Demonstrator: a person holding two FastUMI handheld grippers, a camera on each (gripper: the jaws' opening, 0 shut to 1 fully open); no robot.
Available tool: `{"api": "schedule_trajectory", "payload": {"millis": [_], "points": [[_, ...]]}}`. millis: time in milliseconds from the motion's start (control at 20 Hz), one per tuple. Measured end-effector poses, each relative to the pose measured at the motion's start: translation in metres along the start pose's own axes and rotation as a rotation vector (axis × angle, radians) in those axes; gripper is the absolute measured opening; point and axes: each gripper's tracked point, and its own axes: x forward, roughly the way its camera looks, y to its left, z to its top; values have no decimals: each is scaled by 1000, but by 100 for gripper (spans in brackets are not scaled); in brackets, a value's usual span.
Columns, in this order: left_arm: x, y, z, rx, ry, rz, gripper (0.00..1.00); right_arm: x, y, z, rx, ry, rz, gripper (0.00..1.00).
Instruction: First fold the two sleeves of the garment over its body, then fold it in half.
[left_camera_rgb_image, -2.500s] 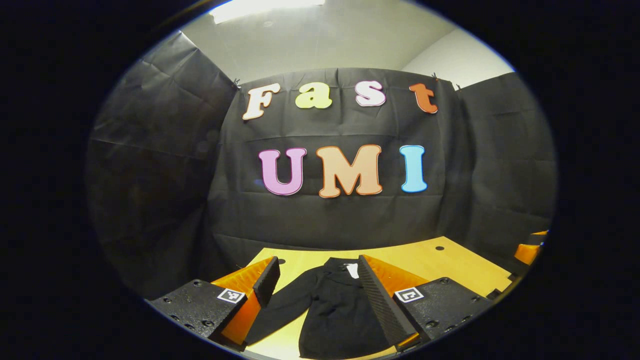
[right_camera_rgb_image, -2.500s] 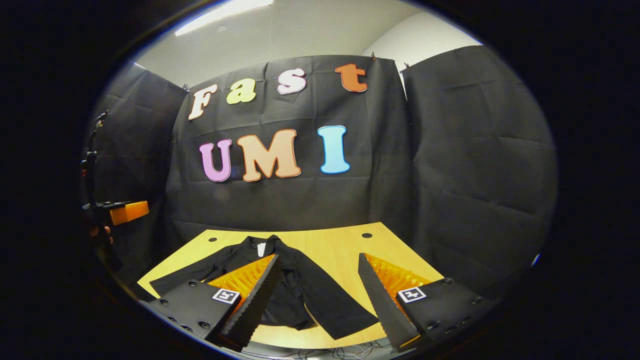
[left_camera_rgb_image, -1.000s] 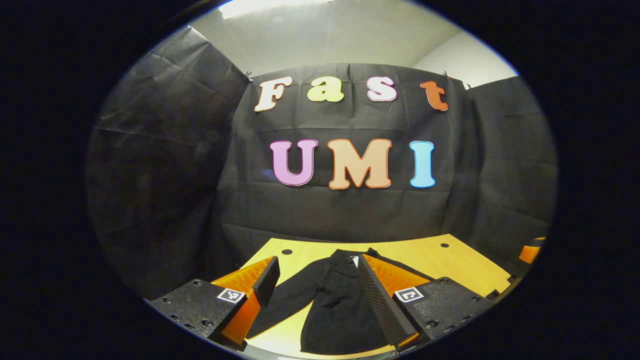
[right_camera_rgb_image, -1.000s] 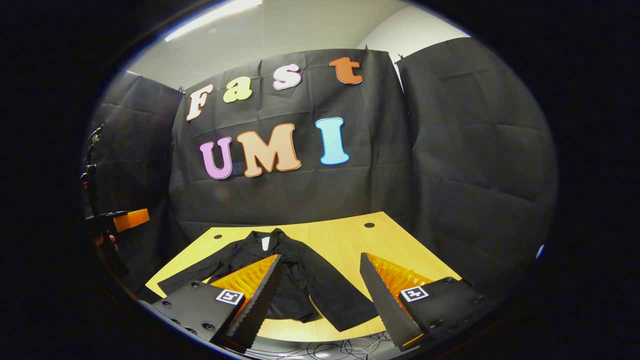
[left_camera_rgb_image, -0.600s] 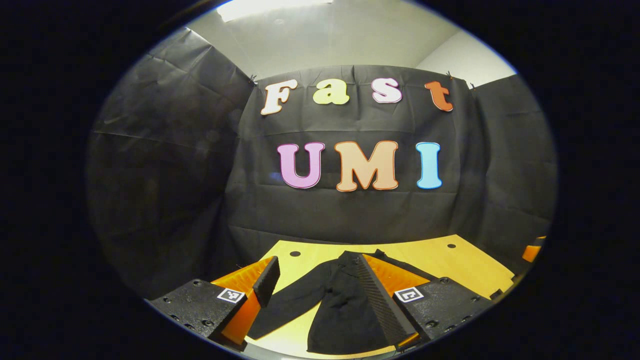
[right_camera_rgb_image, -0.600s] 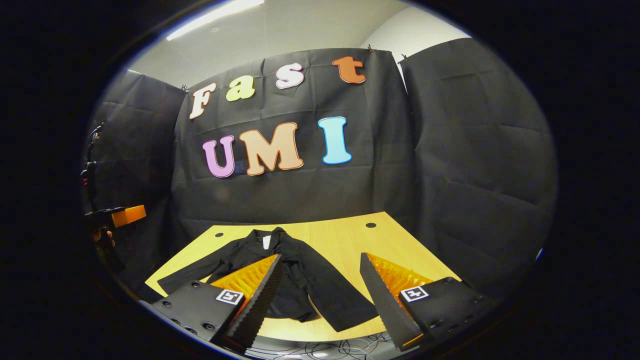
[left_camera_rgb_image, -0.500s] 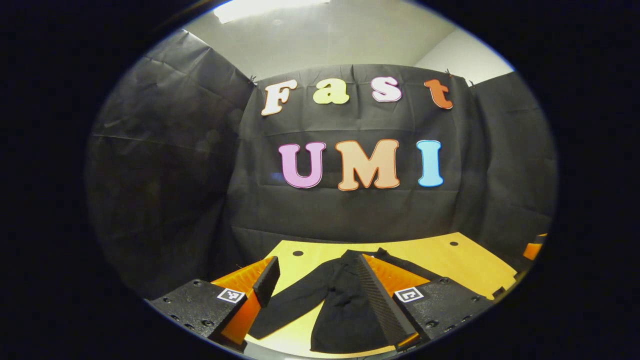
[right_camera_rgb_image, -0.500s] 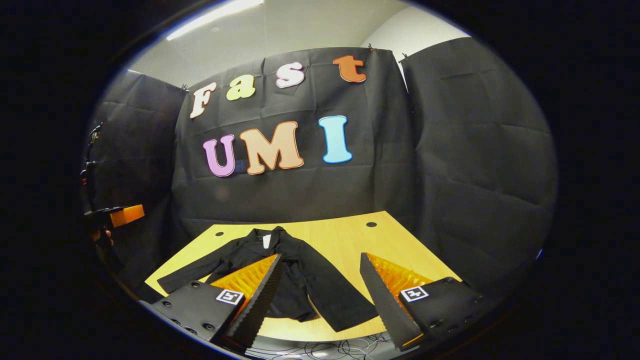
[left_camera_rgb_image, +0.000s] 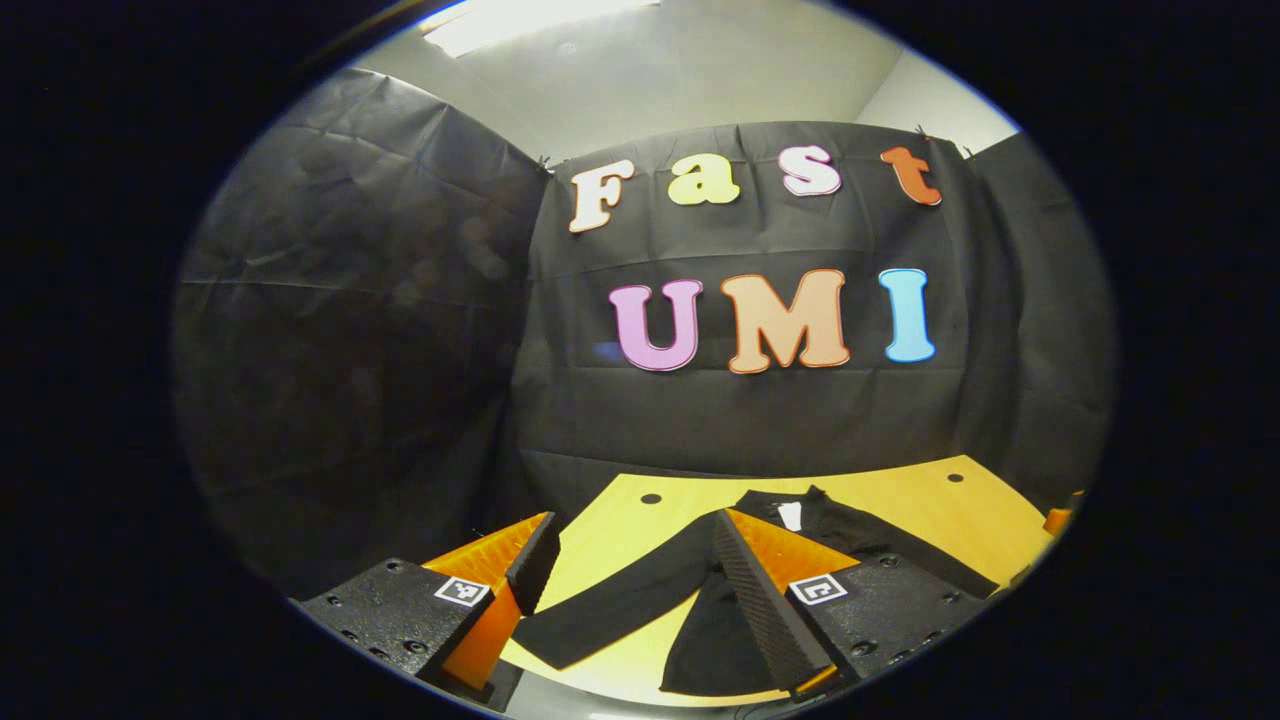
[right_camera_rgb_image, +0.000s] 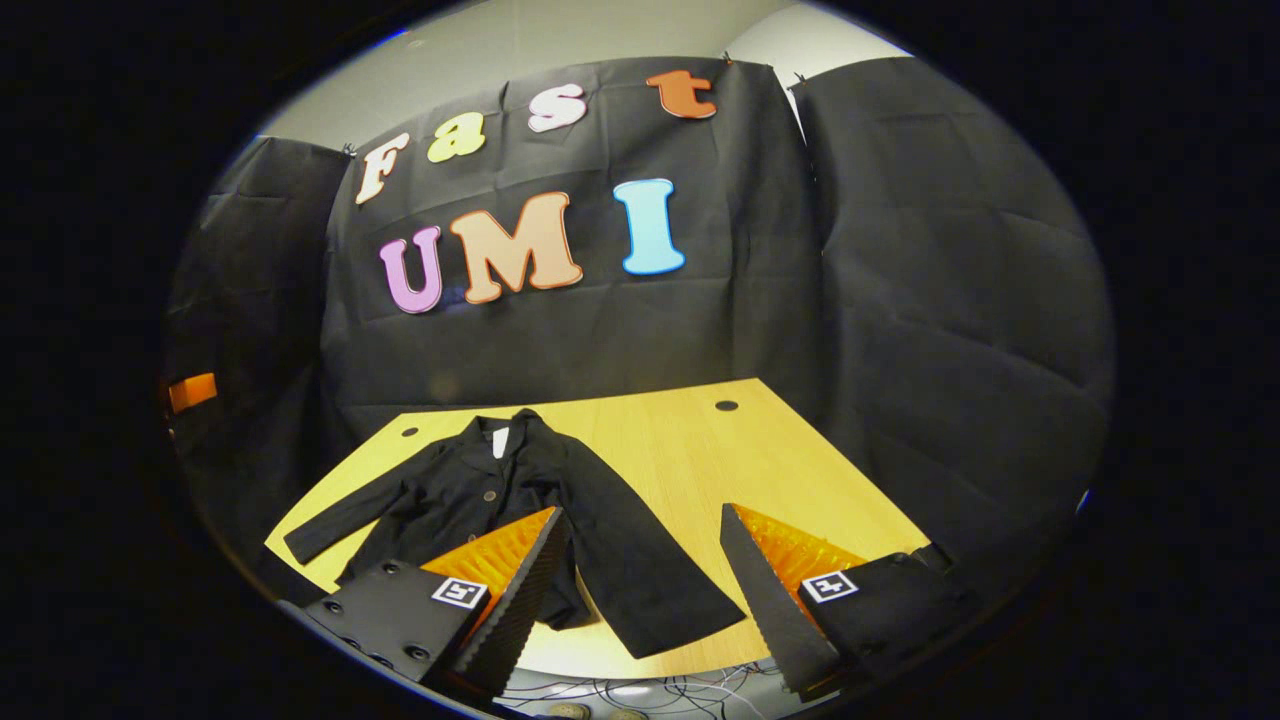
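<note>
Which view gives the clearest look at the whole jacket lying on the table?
The right gripper view: the jacket lies spread with collar, buttons and both sleeves visible. In the left gripper view the jacket is partly hidden behind that gripper's own finger.

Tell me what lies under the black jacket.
The black jacket lies spread flat on the wooden table, both sleeves out to its sides. Bare tabletop shows around it. Whatever sits beneath the cloth is covered.
</note>
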Motion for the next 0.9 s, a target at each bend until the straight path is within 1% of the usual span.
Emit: {"api": "schedule_trajectory", "payload": {"millis": [250,400,550,650,700,750,800,900], "points": [[-9,10,-10,-5,28,66,92,49,-15,-56,-65,126,26,98],[-11,16,-12,13,33,102,93,72,-27,-90,-89,253,25,98],[-14,24,-13,12,36,148,94,83,-38,-118,-80,348,23,99],[-14,23,-16,-3,43,165,94,88,-45,-134,-86,394,23,99],[-13,23,-19,-7,50,169,94,90,-48,-140,-99,409,22,99],[-13,21,-21,-8,58,170,94,92,-50,-145,-109,429,23,94],[-11,18,-23,-8,61,169,94,93,-51,-150,-114,446,27,99],[-10,15,-22,-4,61,165,94,97,-50,-158,-124,472,35,99]]}}
